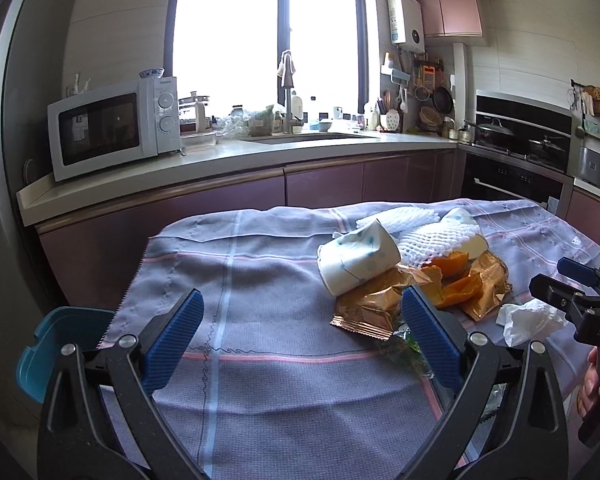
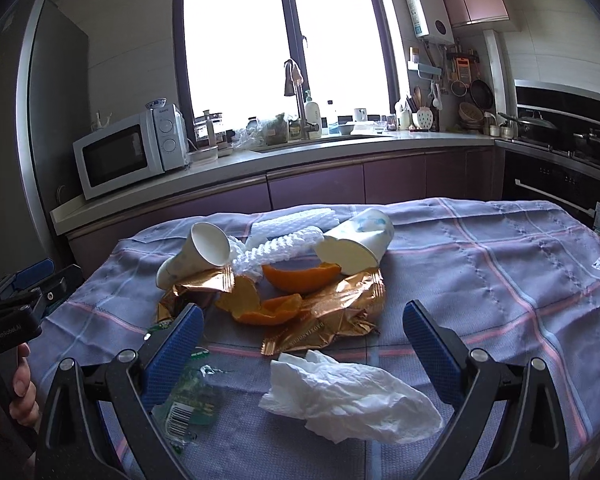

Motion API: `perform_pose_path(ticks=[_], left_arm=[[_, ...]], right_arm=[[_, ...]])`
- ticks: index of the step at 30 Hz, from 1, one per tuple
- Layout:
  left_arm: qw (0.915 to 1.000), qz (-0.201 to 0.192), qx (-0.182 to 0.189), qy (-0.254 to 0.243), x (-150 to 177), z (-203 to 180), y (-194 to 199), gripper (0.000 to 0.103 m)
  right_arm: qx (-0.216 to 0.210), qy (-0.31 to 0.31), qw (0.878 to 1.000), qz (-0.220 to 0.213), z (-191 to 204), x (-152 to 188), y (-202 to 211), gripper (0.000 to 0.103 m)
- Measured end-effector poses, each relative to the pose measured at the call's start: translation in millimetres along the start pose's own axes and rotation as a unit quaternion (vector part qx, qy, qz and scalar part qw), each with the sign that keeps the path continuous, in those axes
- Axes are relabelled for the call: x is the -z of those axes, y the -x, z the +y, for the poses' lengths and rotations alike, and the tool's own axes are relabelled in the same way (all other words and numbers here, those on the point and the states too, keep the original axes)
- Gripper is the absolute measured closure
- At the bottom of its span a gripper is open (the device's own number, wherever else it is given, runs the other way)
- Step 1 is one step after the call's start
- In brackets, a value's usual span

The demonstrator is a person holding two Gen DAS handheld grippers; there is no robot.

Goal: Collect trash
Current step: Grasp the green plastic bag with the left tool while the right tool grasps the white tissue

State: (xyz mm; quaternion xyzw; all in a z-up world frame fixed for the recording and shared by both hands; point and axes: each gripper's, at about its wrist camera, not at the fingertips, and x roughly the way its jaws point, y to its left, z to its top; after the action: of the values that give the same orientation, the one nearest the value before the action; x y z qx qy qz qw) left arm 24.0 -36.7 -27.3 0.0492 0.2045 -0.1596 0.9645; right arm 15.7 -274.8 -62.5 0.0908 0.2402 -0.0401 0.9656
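Two matching black hand-held grippers with blue-padded jaws

The left gripper point(image 1: 302, 336) and right gripper point(image 2: 302, 344) share one build: black plastic arms with triangular cut-outs, silver round screws at the pivots, and flat blue pads point(image 1: 174, 338) with a fine ribbed texture on the inner faces. Seen from the side, each body is blocky and black with a blue strip on top and small pale lettering, too blurred to read in full.

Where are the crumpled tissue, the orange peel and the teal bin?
crumpled tissue point(image 2: 352, 396), right wrist view, middle of the wad.
orange peel point(image 2: 300, 278), right wrist view, outer skin.
teal bin point(image 1: 56, 344), left wrist view, rim wall.
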Motion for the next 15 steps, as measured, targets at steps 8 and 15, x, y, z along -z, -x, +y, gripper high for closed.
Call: perform_pose_path(ticks=[8, 15], left_arm=[[0.9985, 0.045, 0.032, 0.002, -10, -1, -35, 0.008], [0.9896, 0.087, 0.115, 0.004, -5, -10, -42, 0.013]], right_arm=[[0.005, -0.032, 0.999, 0.037, -30, 17, -4, 0.006], [-0.012, -0.042, 0.998, 0.051, -43, 22, 3, 0.006]])
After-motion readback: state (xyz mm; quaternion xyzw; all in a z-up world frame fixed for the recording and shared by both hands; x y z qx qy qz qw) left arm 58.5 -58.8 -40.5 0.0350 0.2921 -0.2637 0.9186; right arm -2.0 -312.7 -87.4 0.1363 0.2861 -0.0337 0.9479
